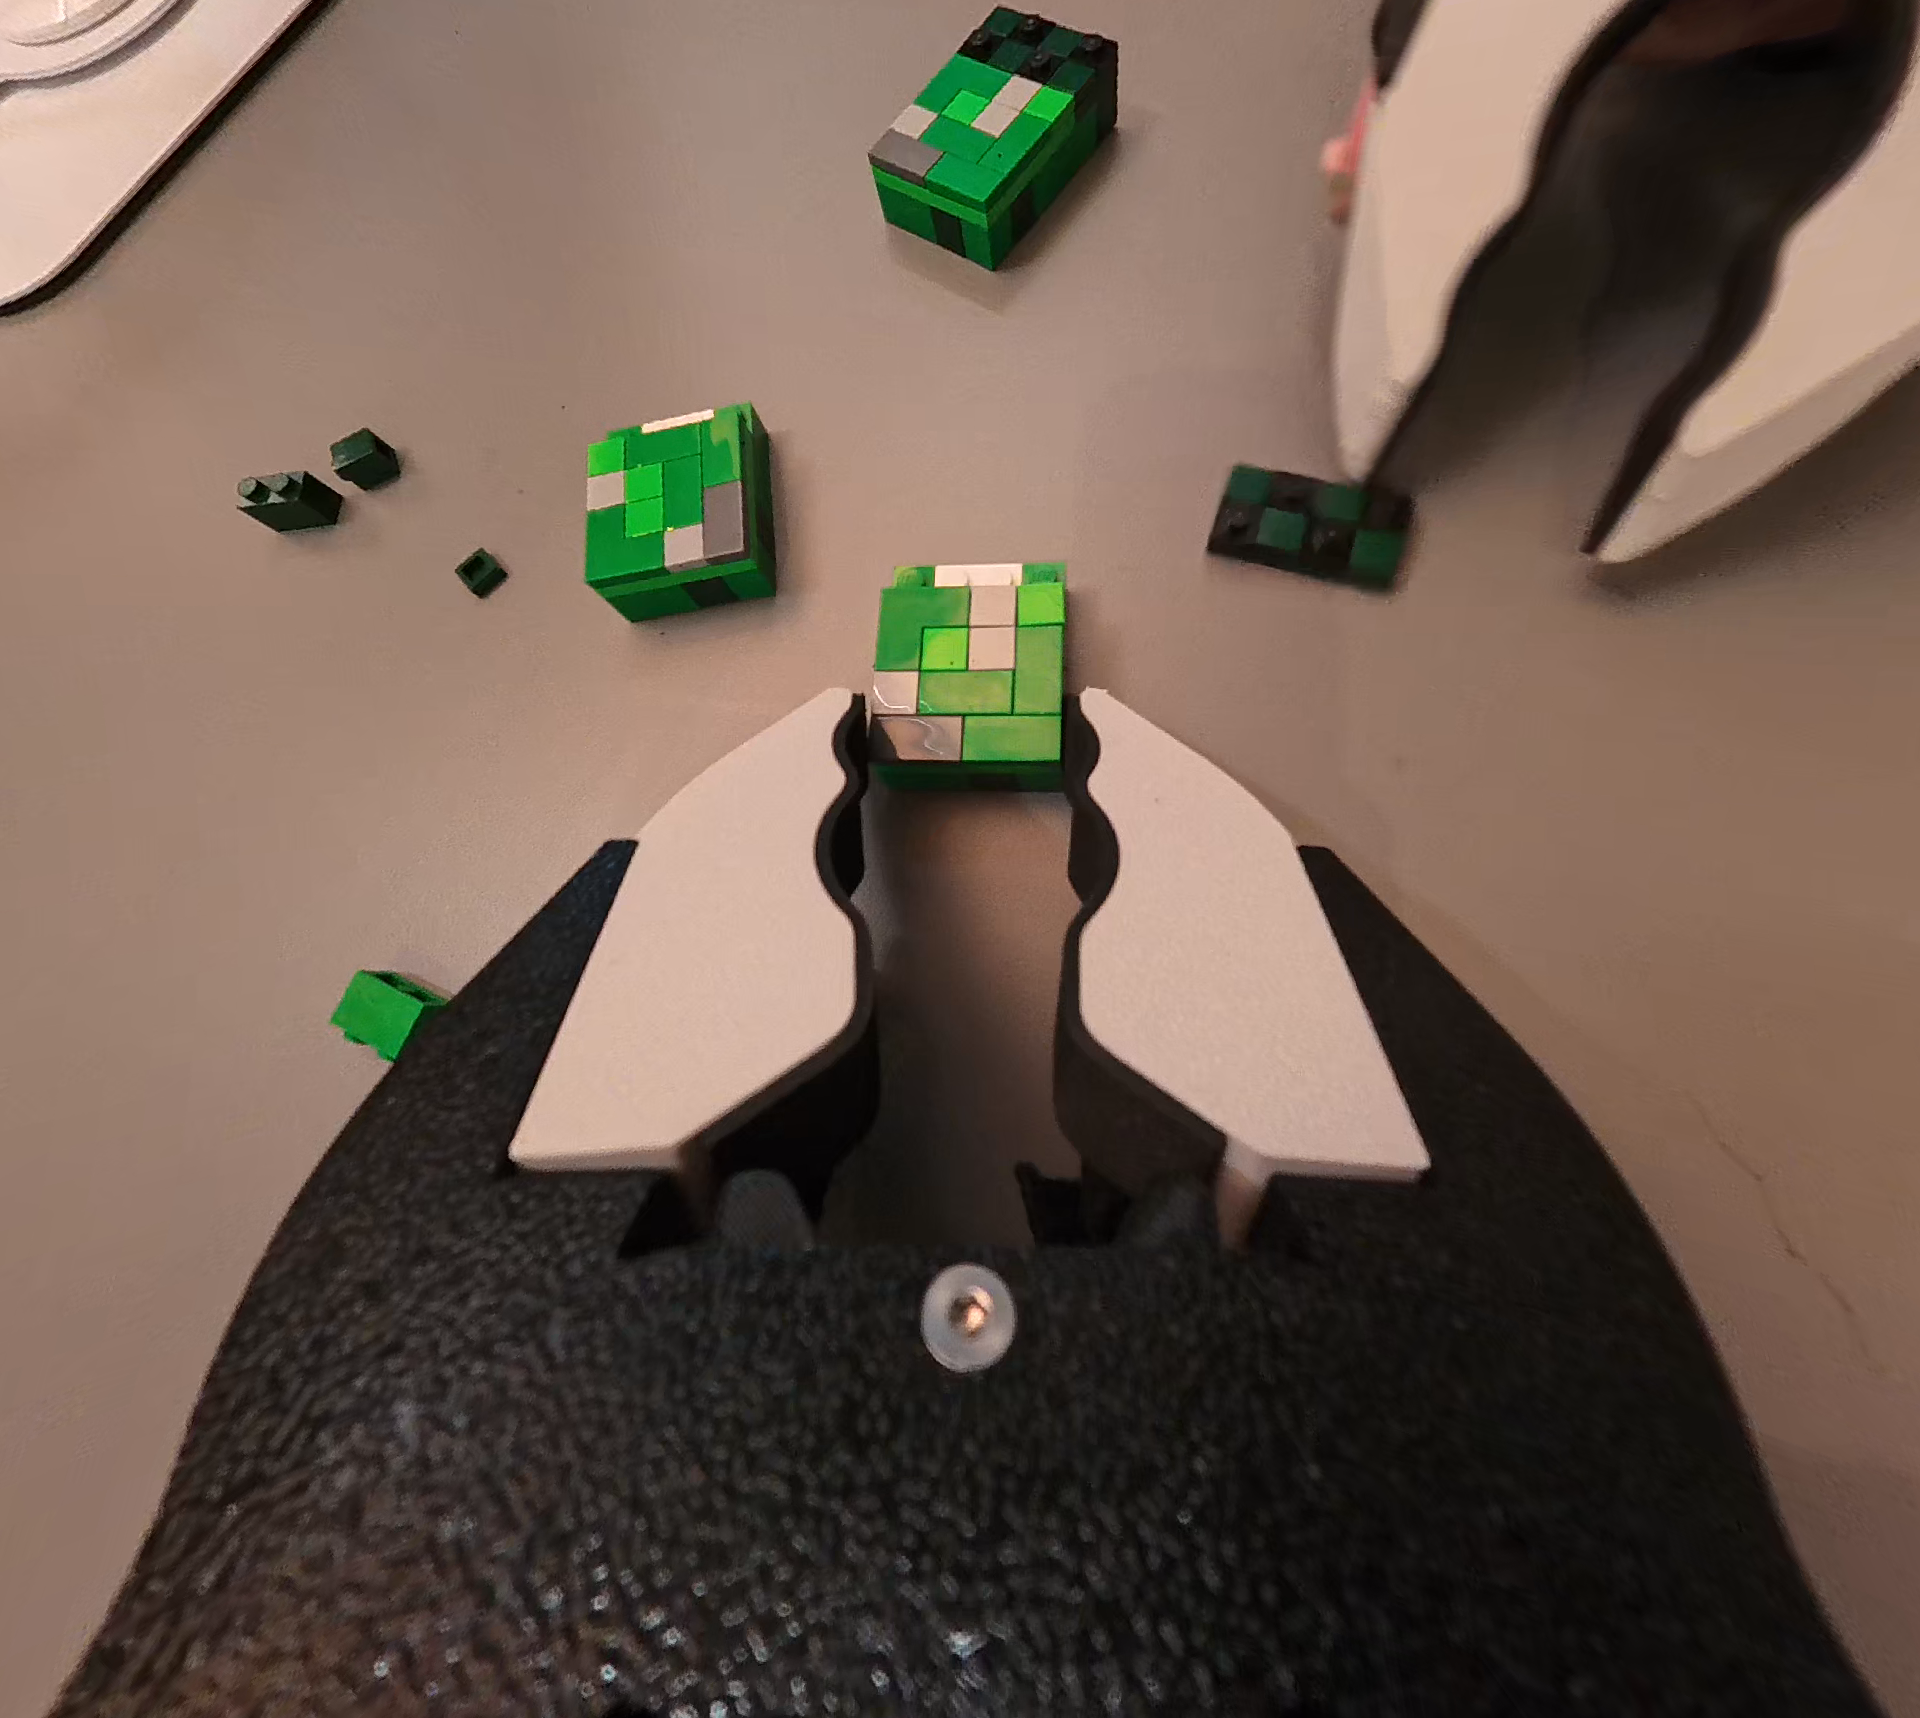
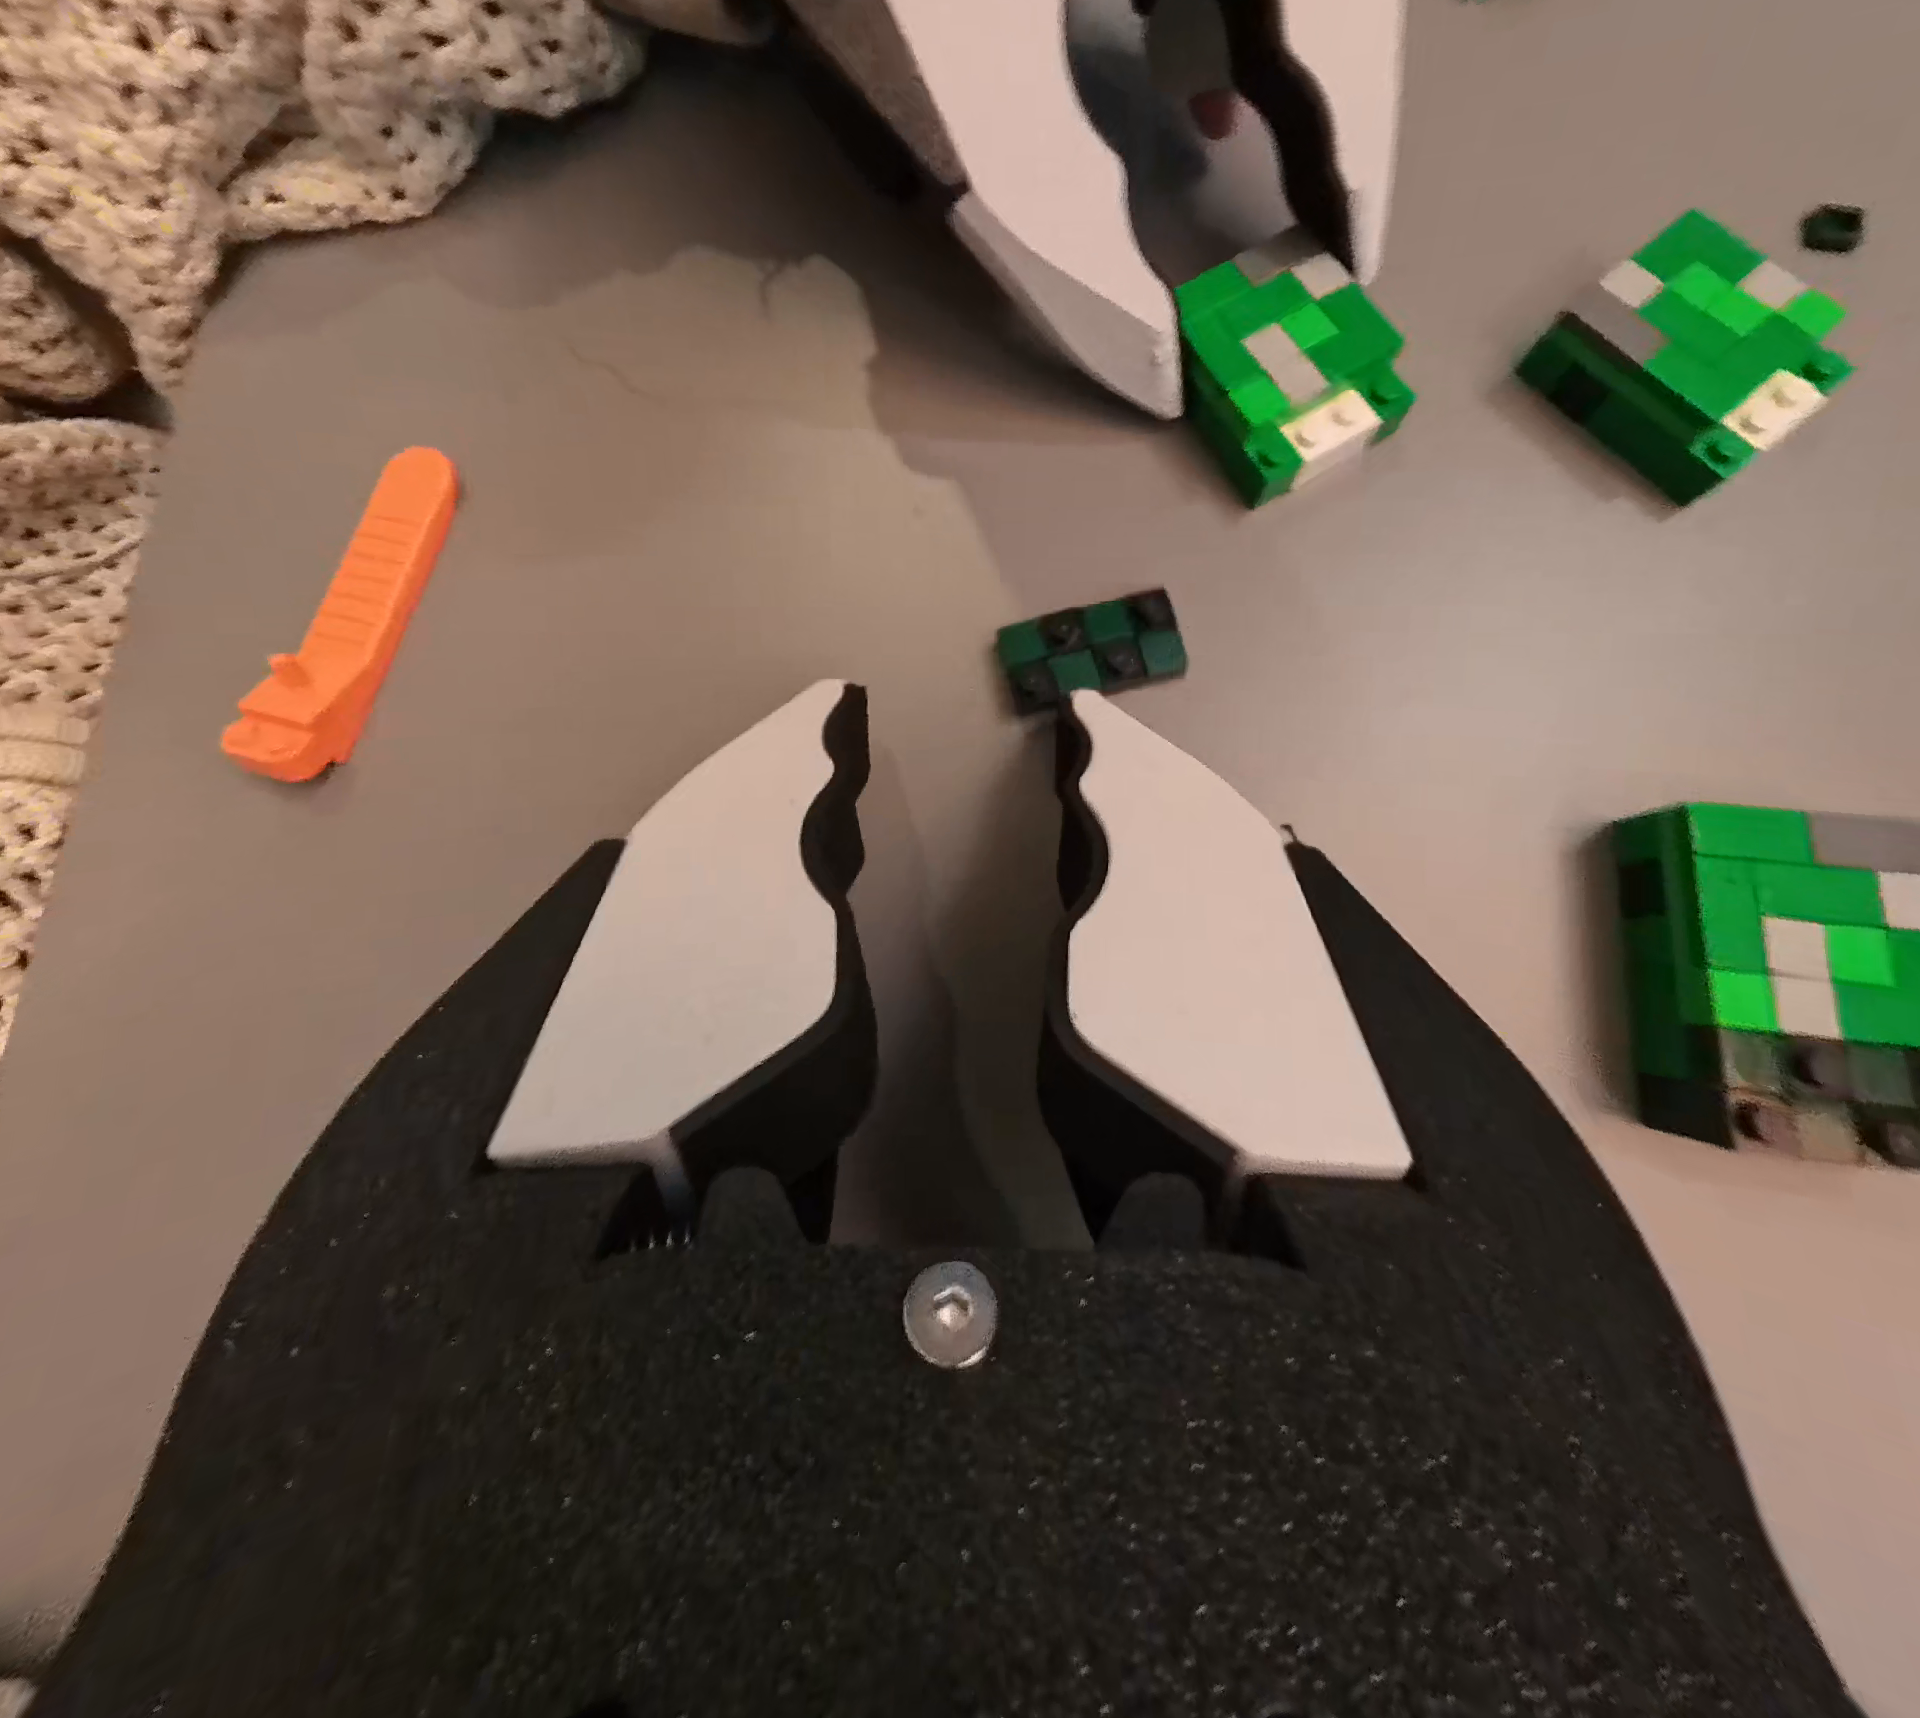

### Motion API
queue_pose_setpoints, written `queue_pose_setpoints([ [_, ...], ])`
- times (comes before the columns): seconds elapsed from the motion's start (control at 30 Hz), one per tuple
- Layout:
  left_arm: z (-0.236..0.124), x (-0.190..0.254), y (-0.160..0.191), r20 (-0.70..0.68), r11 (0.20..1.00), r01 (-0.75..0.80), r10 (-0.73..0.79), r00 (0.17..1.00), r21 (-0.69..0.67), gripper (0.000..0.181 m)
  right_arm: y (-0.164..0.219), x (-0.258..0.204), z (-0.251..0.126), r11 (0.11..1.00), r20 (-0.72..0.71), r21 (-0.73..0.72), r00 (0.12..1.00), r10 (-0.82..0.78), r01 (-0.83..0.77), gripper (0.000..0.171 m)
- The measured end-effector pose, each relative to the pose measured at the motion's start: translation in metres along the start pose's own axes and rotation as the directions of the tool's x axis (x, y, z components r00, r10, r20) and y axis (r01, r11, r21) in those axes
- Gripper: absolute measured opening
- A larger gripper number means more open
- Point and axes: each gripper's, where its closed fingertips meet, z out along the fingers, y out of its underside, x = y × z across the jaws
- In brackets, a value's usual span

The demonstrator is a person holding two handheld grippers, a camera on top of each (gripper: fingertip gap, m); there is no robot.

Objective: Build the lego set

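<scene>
Green lego block (image 1: 971,681) clamped in left gripper (image 1: 971,712) on grey surface (image 1: 520,266); right gripper (image 2: 961,702) apart, tip touching dark green plate (image 2: 1091,645).

Three green brick blocks with grey and white tiles on top rest on the grey bench (image 1: 520,266): the nearest block (image 1: 971,681) sits between the left gripper (image 1: 971,712) jaws, a second block (image 1: 681,510) lies to its left, and a longer block (image 1: 992,136) with a dark studded end lies farther off. A flat dark green studded plate (image 2: 1091,645) touches a right gripper (image 2: 961,702) fingertip. Small loose dark green bricks (image 1: 312,484) are scattered at left, and a bright green brick (image 1: 384,1014) lies apart.
</scene>
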Motion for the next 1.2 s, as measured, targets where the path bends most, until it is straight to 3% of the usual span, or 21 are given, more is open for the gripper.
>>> queue_pose_setpoints([
  [0.1, 0.0, 0.0, 0.0, 0.0, 1.0, 0.0, 0.0, 1.0, 0.0, 0.036, -0.001, -0.003, 0.001, 1.0, 0.013, 0.006, 1.0, -0.003, 0.003, 0.031],
  [0.37, 0.0, 0.0, 0.0, 0.0, 1.0, -0.001, 0.001, 1.0, 0.0, 0.036, -0.007, 0.022, 0.002, 0.998, -0.121, 0.017, 0.991, -0.051, 0.053, 0.039],
  [0.57, 0.0, 0.0, 0.0, -0.001, 1.0, -0.001, 0.001, 1.0, 0.0, 0.036, -0.007, 0.026, 0.009, 0.998, -0.11, -0.01, 0.992, -0.061, 0.06, 0.044],
  [1.0, 0.0, 0.0, 0.0, 0.001, 1.0, -0.003, 0.003, 1.0, 0.001, 0.035, -0.007, 0.022, 0.011, 0.997, -0.081, -0.03, 0.994, -0.067, 0.065, 0.033],
  [1.2, 0.0, 0.001, 0.0, -0.001, 1.0, -0.01, 0.01, 1.0, 0.002, 0.035, 0.004, 0.028, -0.016, 0.999, -0.151, 0.018, 0.988, -0.03, 0.033, 0.033],
])
